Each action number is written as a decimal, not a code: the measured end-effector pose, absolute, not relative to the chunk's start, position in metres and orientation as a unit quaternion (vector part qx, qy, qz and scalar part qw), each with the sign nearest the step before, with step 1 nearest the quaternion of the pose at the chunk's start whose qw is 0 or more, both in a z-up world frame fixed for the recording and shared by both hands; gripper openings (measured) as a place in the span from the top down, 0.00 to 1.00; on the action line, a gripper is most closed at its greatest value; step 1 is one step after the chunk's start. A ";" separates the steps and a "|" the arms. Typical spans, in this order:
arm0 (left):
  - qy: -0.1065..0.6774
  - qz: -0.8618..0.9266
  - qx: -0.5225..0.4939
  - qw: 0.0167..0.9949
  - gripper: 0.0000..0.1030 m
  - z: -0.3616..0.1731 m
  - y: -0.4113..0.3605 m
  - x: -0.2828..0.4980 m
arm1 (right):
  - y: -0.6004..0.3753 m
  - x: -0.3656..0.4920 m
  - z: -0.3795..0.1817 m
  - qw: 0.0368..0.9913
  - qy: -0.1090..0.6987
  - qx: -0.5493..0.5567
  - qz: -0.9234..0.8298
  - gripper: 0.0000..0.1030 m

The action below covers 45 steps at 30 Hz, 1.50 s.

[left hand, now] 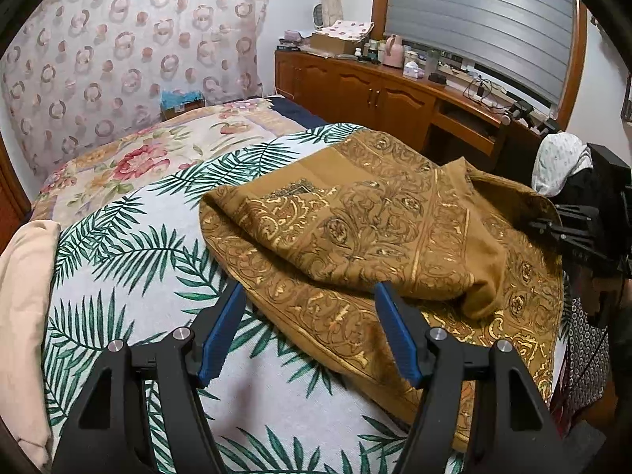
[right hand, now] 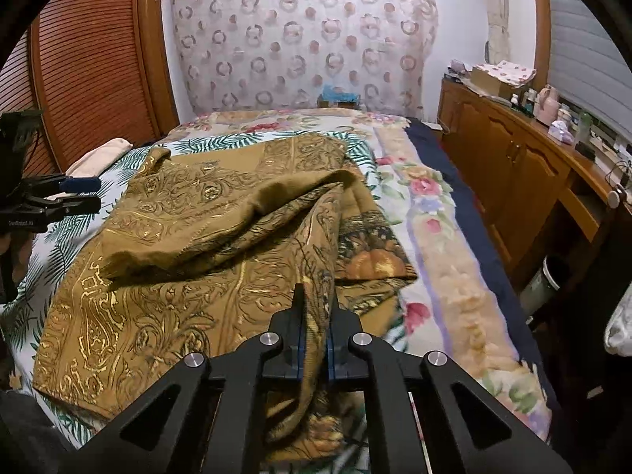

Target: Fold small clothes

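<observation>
A brown cloth with gold ornament (left hand: 355, 217) lies rumpled on the bed, part of it folded over itself (right hand: 197, 237). My left gripper (left hand: 309, 296) hangs open over the cloth's near left edge; its blue pads (left hand: 221, 335) touch nothing. From the right wrist view the left gripper (right hand: 89, 194) shows at the far left, beside the cloth. My right gripper (right hand: 318, 304) is shut on the cloth's near edge, with a fold of fabric pinched between its pads and hanging down. In the left wrist view the right gripper (left hand: 549, 221) sits at the cloth's right side.
The cloth rests on a white palm-leaf sheet (left hand: 130, 260) over a floral blanket (right hand: 426, 197). A beige pillow (left hand: 23, 296) lies at the left edge. A wooden cabinet (right hand: 513, 166) with bottles and clutter runs along the right wall. A patterned curtain (right hand: 300, 39) hangs behind the bed.
</observation>
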<state>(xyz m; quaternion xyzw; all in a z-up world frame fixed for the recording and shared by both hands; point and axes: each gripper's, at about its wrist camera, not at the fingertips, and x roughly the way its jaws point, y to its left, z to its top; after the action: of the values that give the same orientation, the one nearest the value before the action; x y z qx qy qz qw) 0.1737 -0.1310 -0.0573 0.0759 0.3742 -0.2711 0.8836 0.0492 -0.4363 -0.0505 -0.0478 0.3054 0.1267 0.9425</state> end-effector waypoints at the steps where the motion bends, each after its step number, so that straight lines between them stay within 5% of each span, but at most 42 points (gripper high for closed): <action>1: 0.374 -0.272 0.077 0.883 0.33 -0.058 -0.132 0.173 | -0.439 0.046 -0.050 0.944 0.304 -0.048 0.122 0.95; 8: 0.377 -0.278 0.082 0.880 0.33 -0.061 -0.138 0.167 | -0.439 0.037 -0.047 0.949 0.296 -0.038 0.103 0.95; 20: 0.397 -0.268 0.091 0.873 0.33 -0.079 -0.137 0.171 | -0.380 0.016 -0.027 0.952 0.251 -0.061 0.163 0.58; 45: 0.427 -0.264 0.073 0.862 0.17 -0.096 -0.137 0.180 | -0.294 0.054 -0.040 0.892 0.328 -0.147 0.276 0.58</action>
<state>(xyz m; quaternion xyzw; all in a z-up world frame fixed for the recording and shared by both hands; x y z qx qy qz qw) 0.1802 -0.1371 -0.0958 0.0728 0.4269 -0.2638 0.8619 0.0538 -0.2944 -0.0400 -0.1468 0.3277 0.2755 0.8917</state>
